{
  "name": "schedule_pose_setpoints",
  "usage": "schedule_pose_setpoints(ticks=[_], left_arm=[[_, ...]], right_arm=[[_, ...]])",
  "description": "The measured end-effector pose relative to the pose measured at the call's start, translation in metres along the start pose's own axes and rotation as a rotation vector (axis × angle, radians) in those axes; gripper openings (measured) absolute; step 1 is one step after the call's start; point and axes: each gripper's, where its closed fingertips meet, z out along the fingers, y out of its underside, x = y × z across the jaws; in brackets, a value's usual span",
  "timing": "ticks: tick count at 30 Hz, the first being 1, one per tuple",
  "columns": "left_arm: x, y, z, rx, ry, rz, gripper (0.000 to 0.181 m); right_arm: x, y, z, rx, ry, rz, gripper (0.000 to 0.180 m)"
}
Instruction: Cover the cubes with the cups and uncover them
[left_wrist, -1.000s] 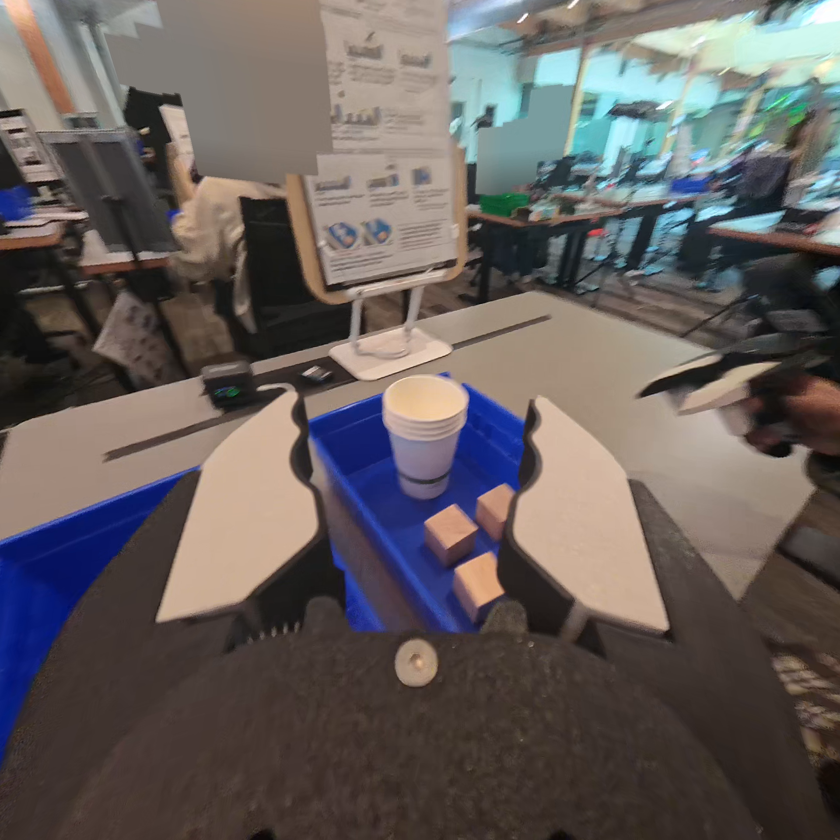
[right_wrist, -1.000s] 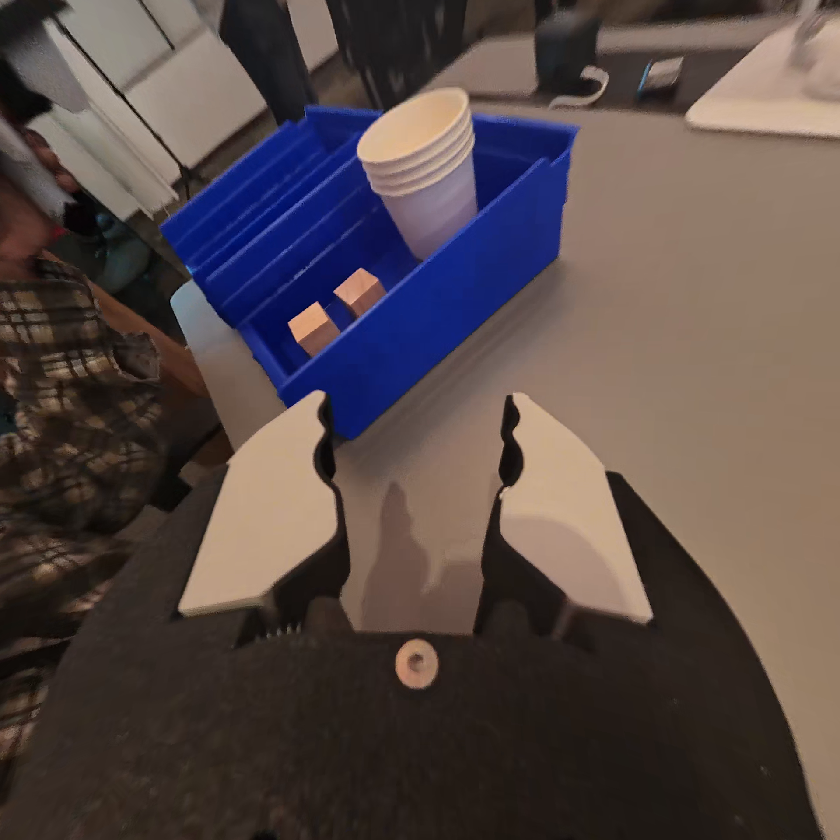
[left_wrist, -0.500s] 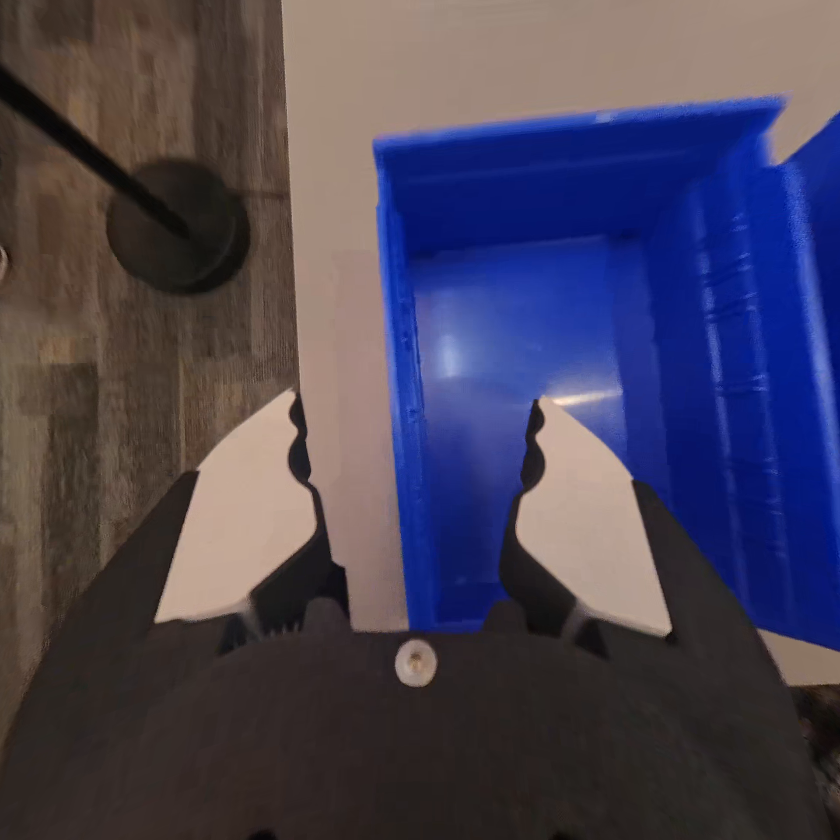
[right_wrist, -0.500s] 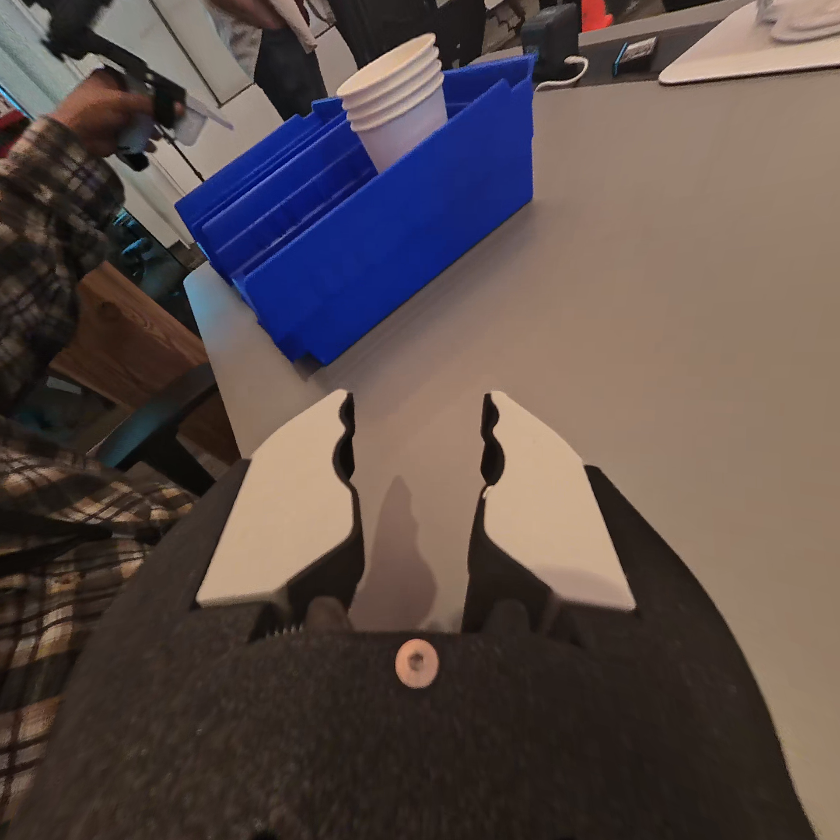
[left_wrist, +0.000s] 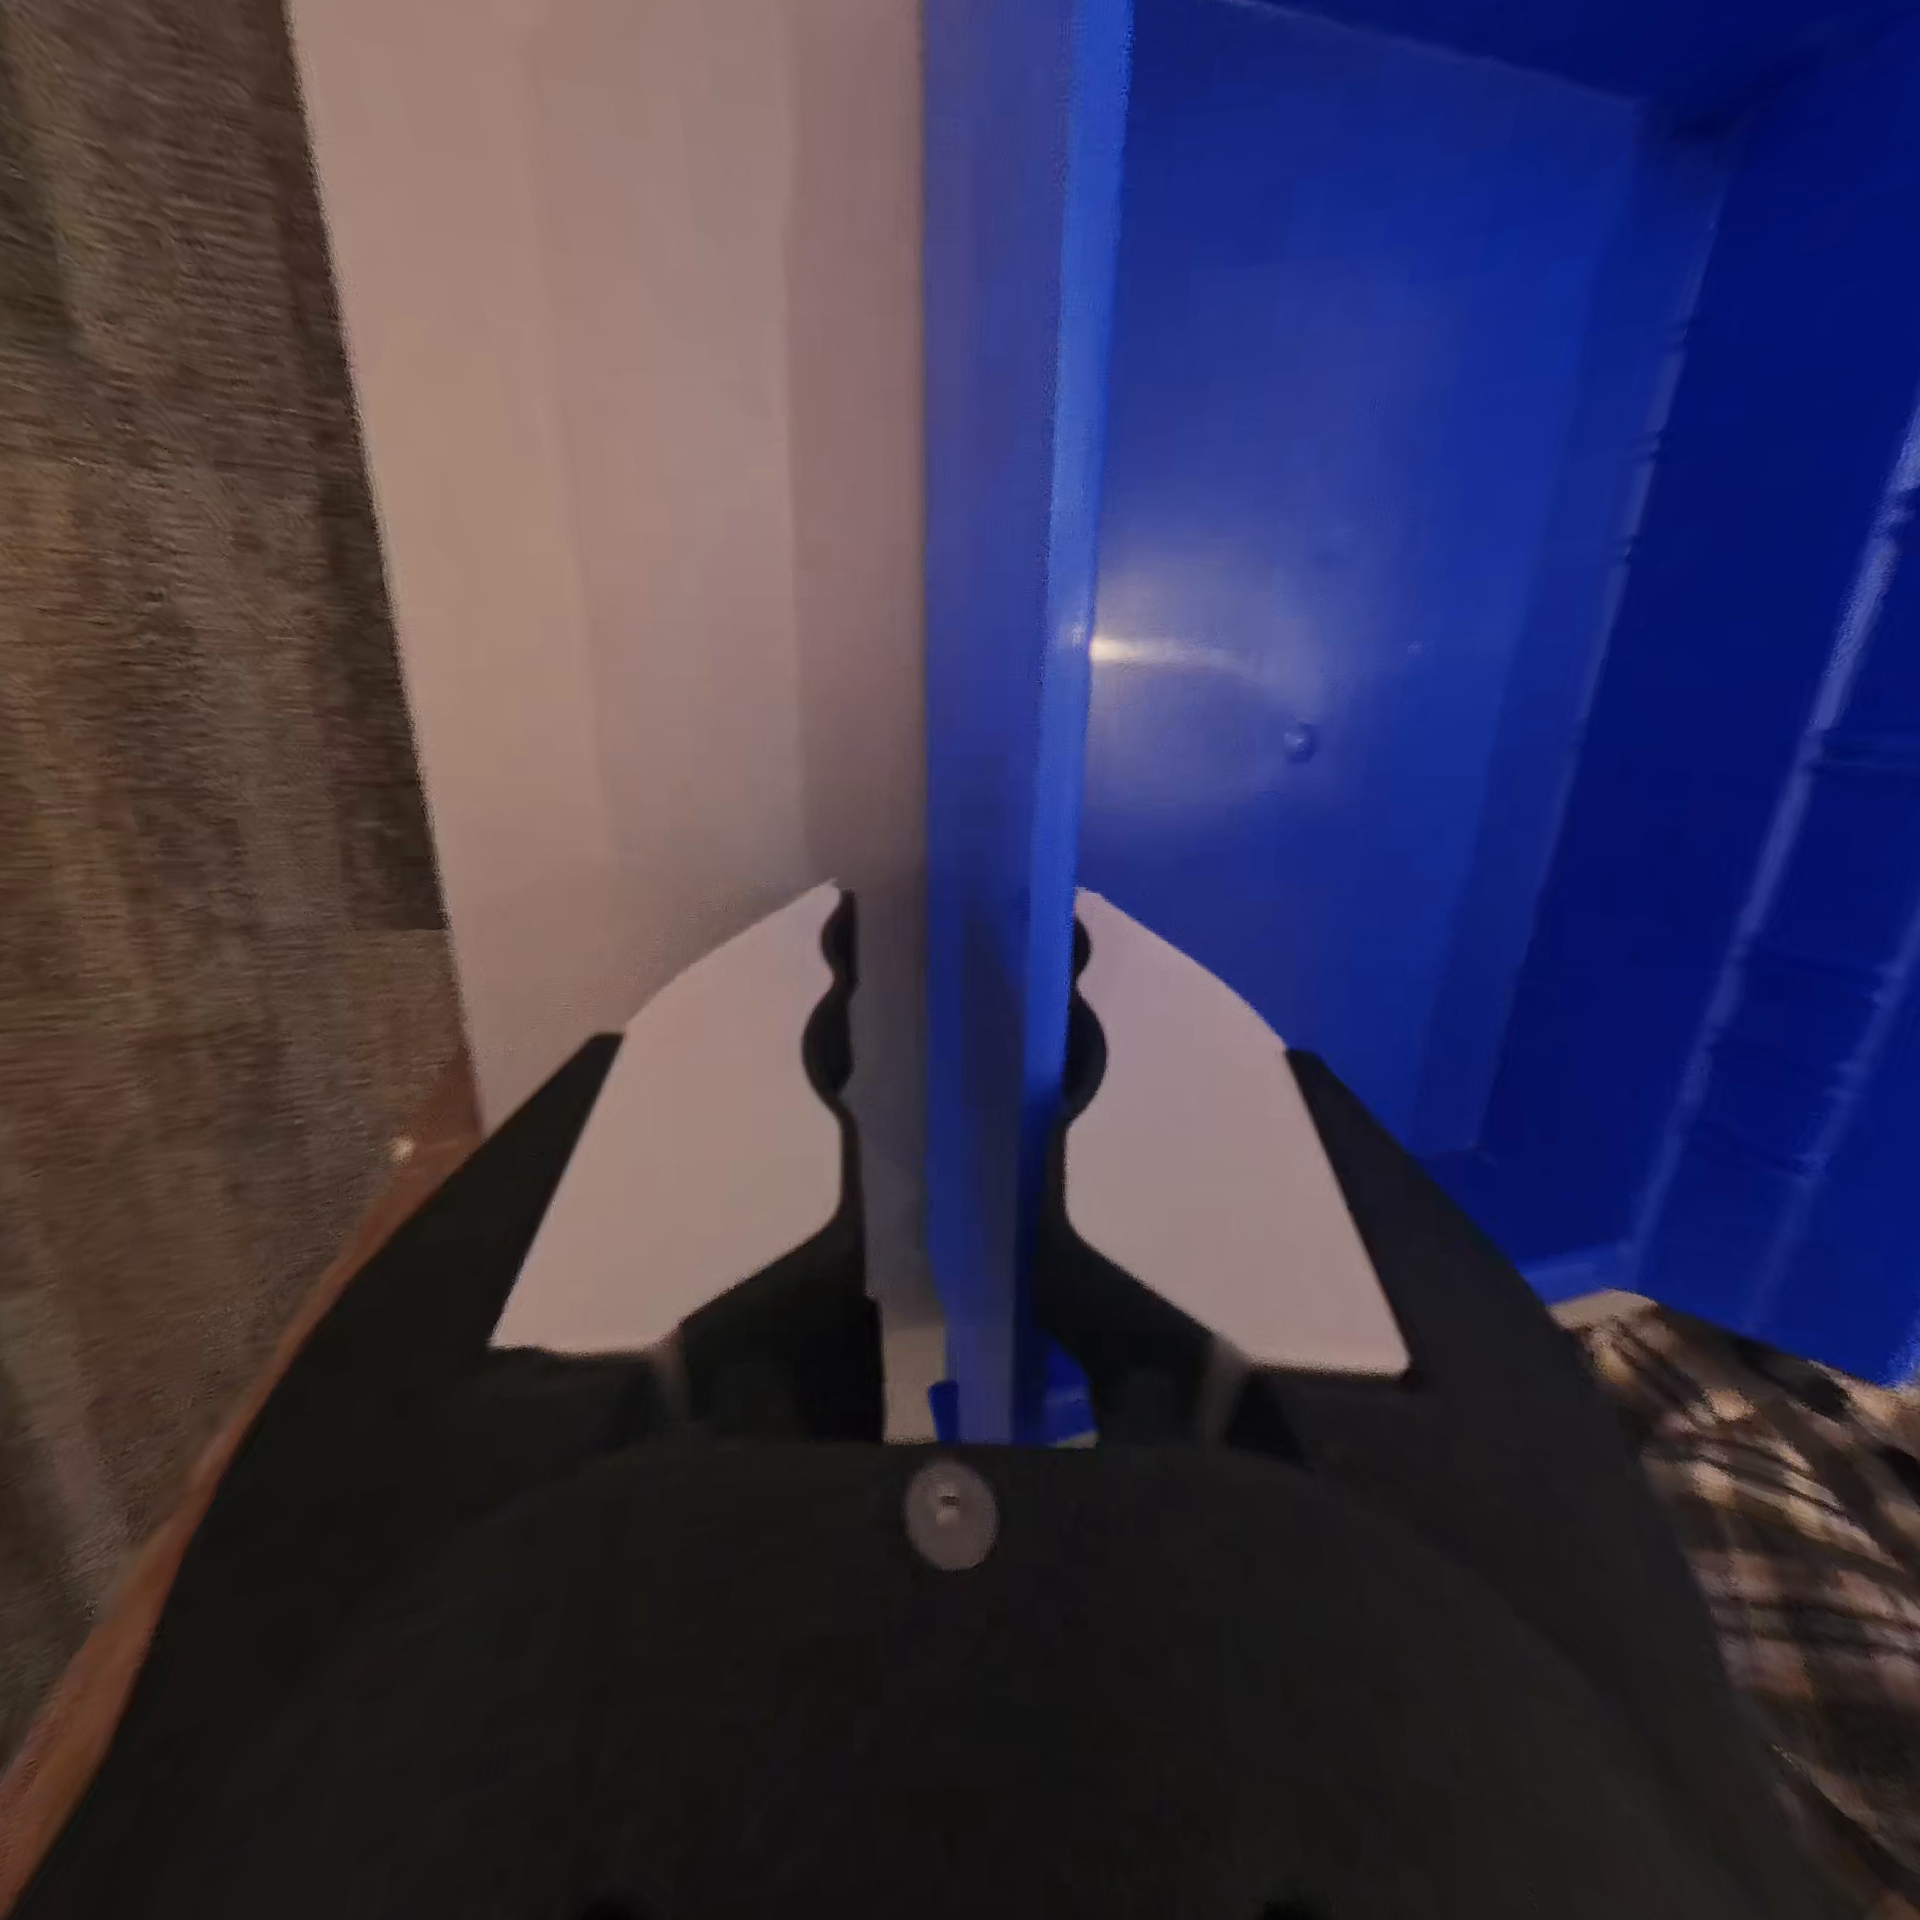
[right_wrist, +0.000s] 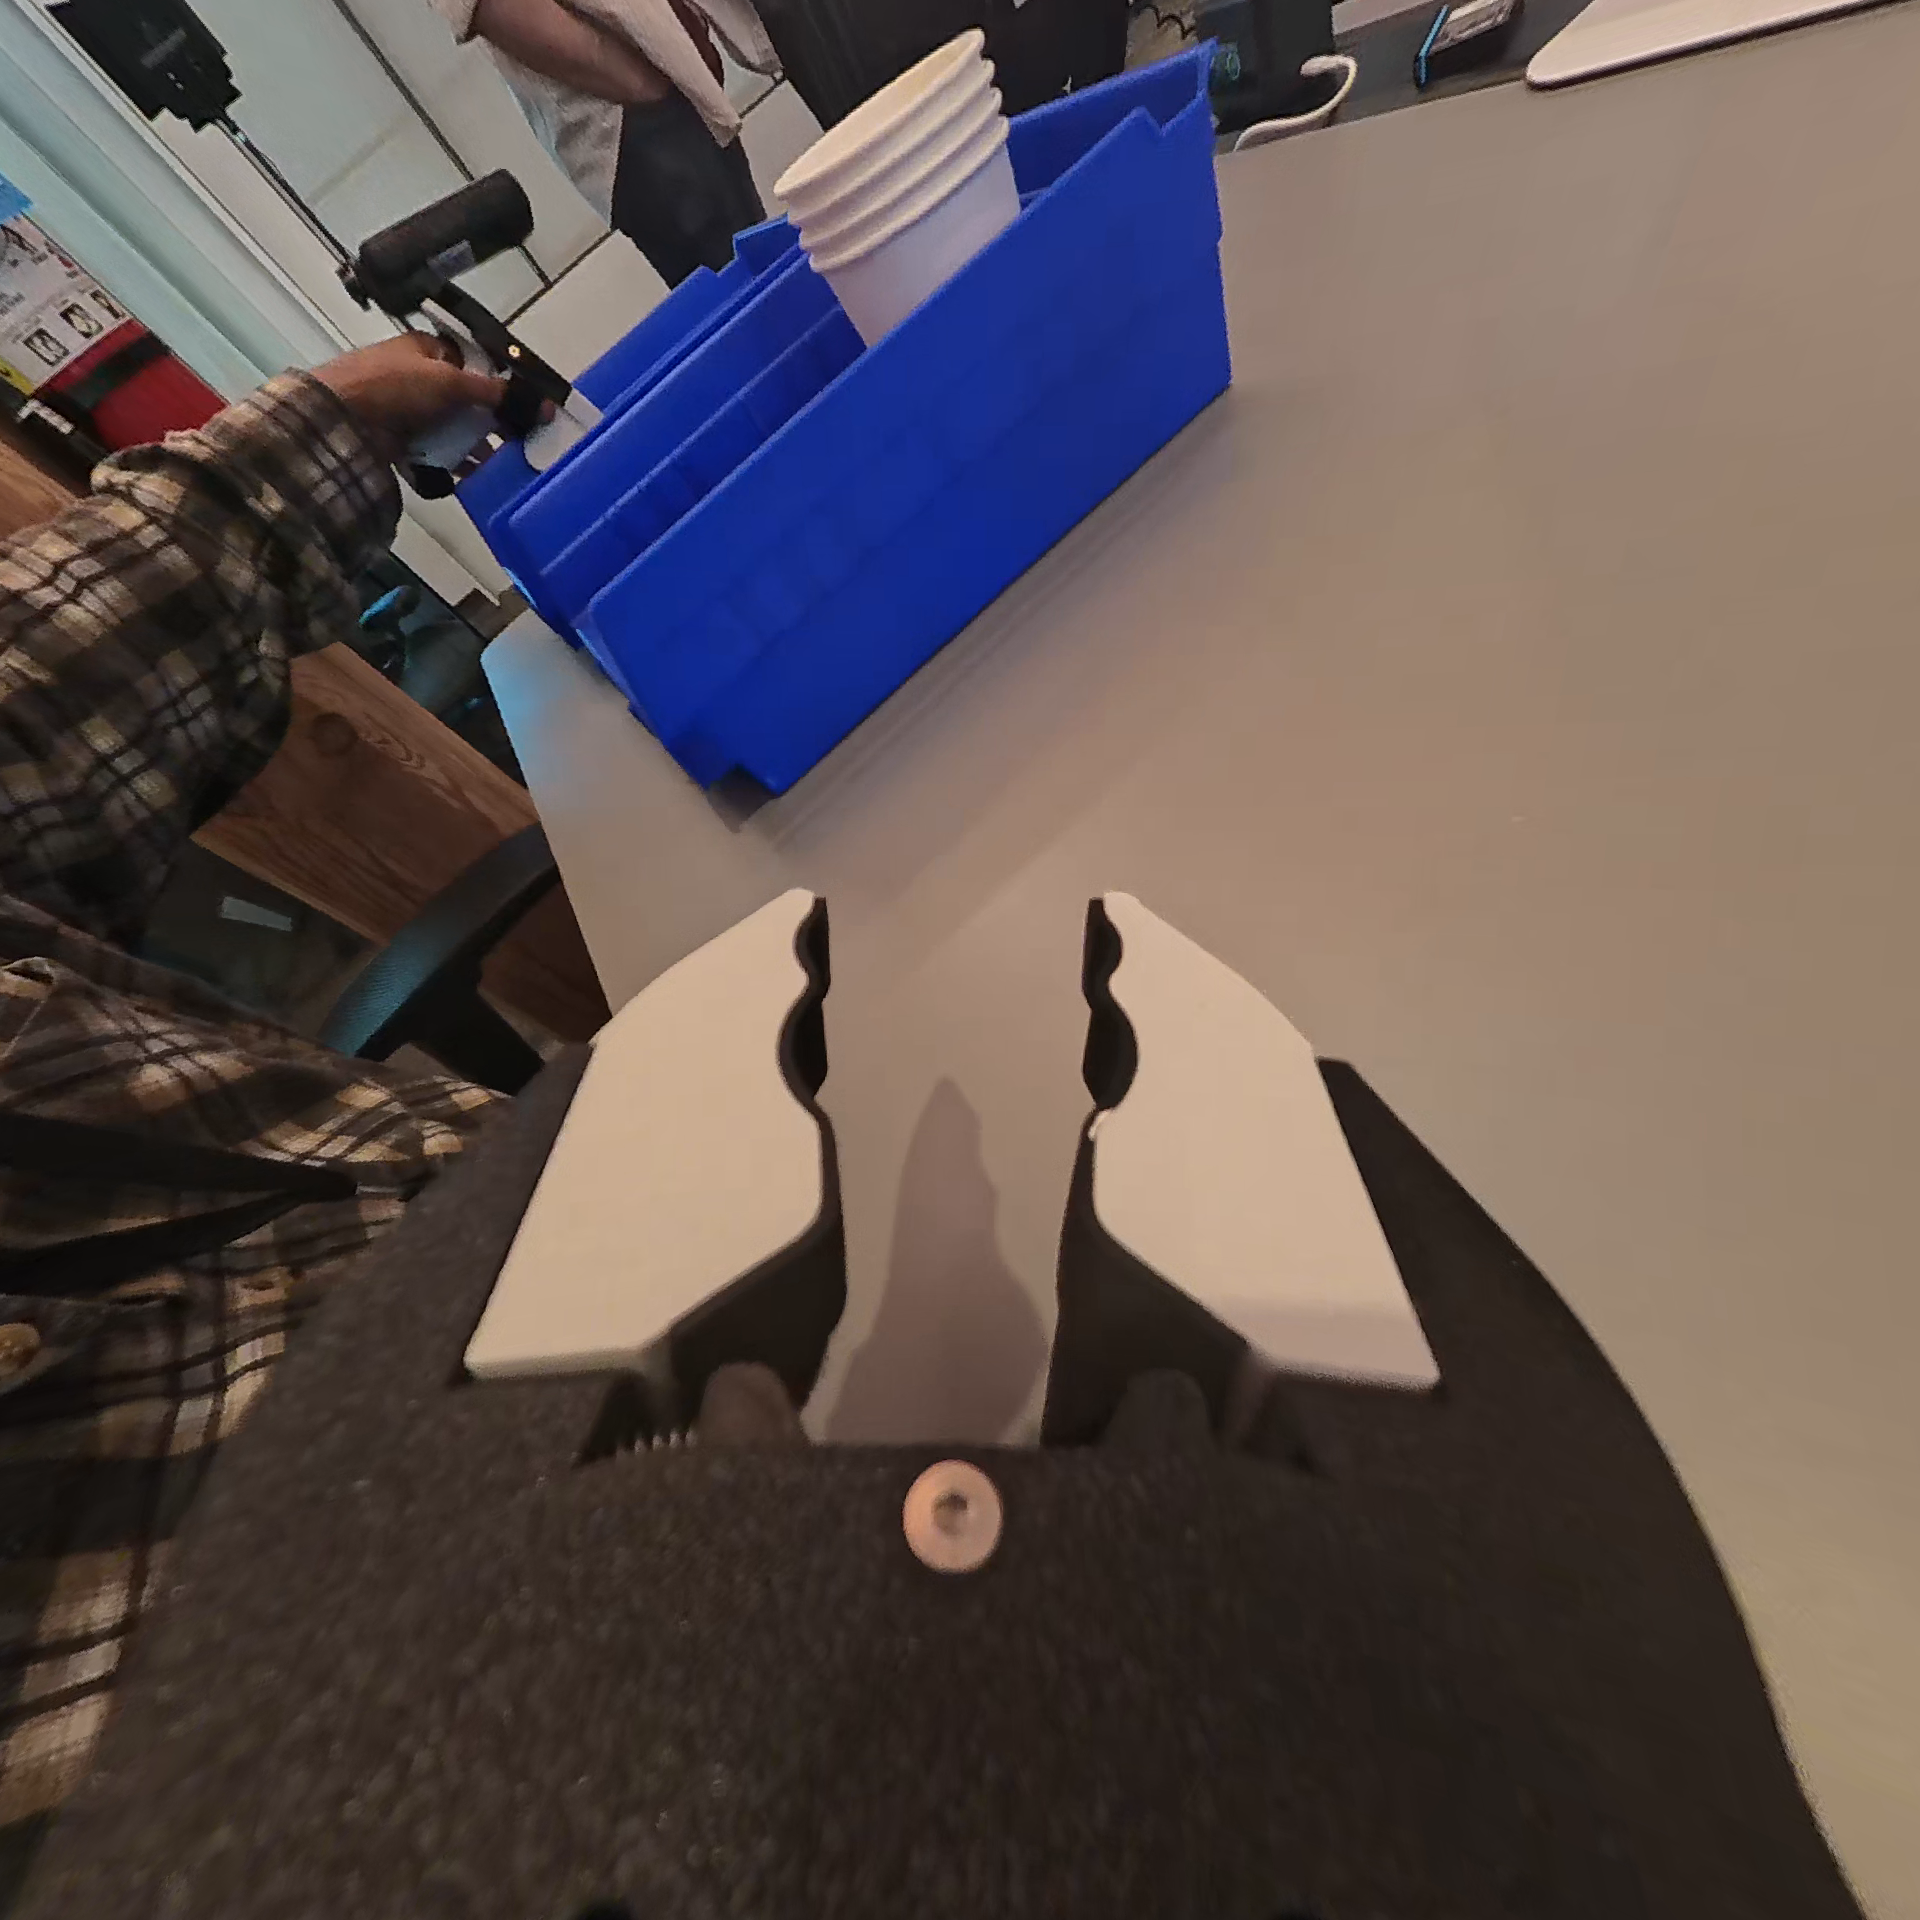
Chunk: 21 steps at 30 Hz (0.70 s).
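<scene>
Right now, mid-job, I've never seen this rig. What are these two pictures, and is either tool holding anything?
There is no robot here: a person holds a two-finger tool in each hand, and each tool carries a camera that looks out along its fingers.

The left wrist view looks down on the left tool. It straddles the side wall of an empty blue bin, with one finger outside and one inside. A sliver of gap shows on the outer side, so it is not clamped.

The right wrist view shows the right tool open and empty over the grey table. Farther off, a stack of white paper cups stands in the nearest blue bin. No cubes are visible from this angle.
</scene>
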Motion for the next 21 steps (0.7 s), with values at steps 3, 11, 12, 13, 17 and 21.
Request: schedule_pose_setpoints(ticks=[3, 11, 12, 13, 17, 21], left_arm=[[0.009, 0.002, 0.001, -0.013, 0.073, -0.068, 0.016], [-0.006, 0.009, -0.006, -0.045, -0.077, -0.131, 0.004], [-0.009, 0.009, -0.01, -0.037, -0.088, -0.143, 0.004], [-0.012, 0.01, -0.014, -0.026, -0.094, -0.162, 0.004], [-0.025, 0.018, -0.037, -0.018, -0.128, -0.239, 0.004], [-0.027, 0.02, -0.065, 0.053, -0.073, -0.315, 0.004]], right_arm=[[-0.003, 0.002, 0.002, -0.007, -0.016, 0.015, 0.045], [-0.007, 0.002, -0.009, 0.014, -0.009, 0.04, 0.041], [-0.007, 0.002, -0.011, 0.019, -0.005, 0.042, 0.041], [-0.007, 0.002, -0.013, 0.022, -0.002, 0.042, 0.041], [-0.007, 0.004, -0.019, 0.018, 0.008, 0.046, 0.041], [-0.008, 0.006, -0.019, 0.022, -0.002, 0.058, 0.04]])
